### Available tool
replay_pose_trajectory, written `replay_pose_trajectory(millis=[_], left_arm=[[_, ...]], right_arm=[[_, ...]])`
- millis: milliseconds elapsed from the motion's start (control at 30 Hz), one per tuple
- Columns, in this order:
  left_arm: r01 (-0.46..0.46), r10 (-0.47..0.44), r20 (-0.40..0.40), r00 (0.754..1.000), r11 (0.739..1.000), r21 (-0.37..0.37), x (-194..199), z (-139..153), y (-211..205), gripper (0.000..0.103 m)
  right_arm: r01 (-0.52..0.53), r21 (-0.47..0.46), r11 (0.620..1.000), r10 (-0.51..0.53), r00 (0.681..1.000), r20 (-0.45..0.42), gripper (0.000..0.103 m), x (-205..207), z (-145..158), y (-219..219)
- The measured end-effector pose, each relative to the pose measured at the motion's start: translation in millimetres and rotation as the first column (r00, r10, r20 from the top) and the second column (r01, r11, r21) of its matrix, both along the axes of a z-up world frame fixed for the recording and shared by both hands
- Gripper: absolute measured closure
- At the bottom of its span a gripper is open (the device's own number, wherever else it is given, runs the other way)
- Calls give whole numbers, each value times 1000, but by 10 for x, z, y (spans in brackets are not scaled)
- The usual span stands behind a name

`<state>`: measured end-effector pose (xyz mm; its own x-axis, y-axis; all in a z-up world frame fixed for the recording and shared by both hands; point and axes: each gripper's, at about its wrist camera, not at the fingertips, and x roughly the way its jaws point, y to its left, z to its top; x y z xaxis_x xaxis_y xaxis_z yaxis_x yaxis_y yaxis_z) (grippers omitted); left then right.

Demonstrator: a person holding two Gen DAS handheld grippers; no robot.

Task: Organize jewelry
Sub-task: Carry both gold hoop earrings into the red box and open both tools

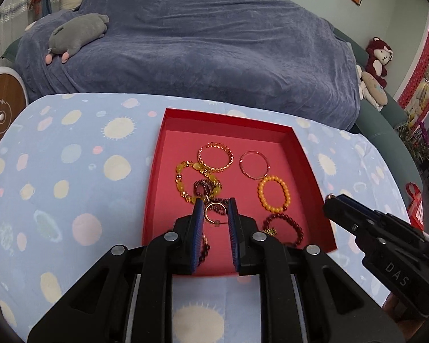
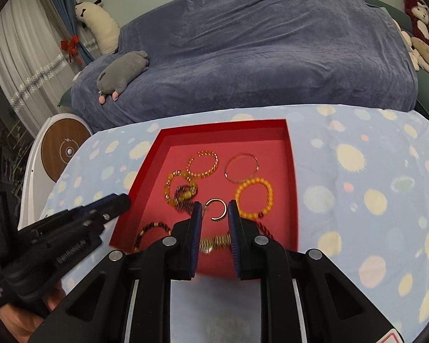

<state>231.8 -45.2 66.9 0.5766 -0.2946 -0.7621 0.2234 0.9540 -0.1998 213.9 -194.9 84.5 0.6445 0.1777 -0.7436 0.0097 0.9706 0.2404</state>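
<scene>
The tabletop (image 1: 71, 171), under a pale blue spotted cloth, is carrying a shallow red tray (image 1: 306, 154) with the jewelry lying loose inside. The left gripper (image 1: 215, 202) is hanging over the tray's near edge, angling steeply down, its jaws slightly apart and clamping nothing. The right gripper (image 2: 214, 203) is tilting down just beside it, jaws likewise parted and empty. The left hand (image 2: 20, 317) is wrapping the left gripper's handle. An orange bead bracelet (image 1: 273, 193) and a small gold ring (image 1: 214, 203) are sitting on the tray floor.
</scene>
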Motion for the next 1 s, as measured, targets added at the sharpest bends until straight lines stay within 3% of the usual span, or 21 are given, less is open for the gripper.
replay_pose_trajectory(millis=[500,900,1000], left_arm=[[8,-4,-62,998,998,66,538,-423,-164,86],[-8,13,-82,997,998,69,597,-476,-139,86],[-14,20,-74,997,997,82,567,-441,-144,79]], right_arm=[[-32,-47,998,29,997,-65,86,732,-382,213],[-34,-62,998,29,997,-72,81,815,-410,263],[-21,-66,998,16,997,-71,80,758,-371,259]])
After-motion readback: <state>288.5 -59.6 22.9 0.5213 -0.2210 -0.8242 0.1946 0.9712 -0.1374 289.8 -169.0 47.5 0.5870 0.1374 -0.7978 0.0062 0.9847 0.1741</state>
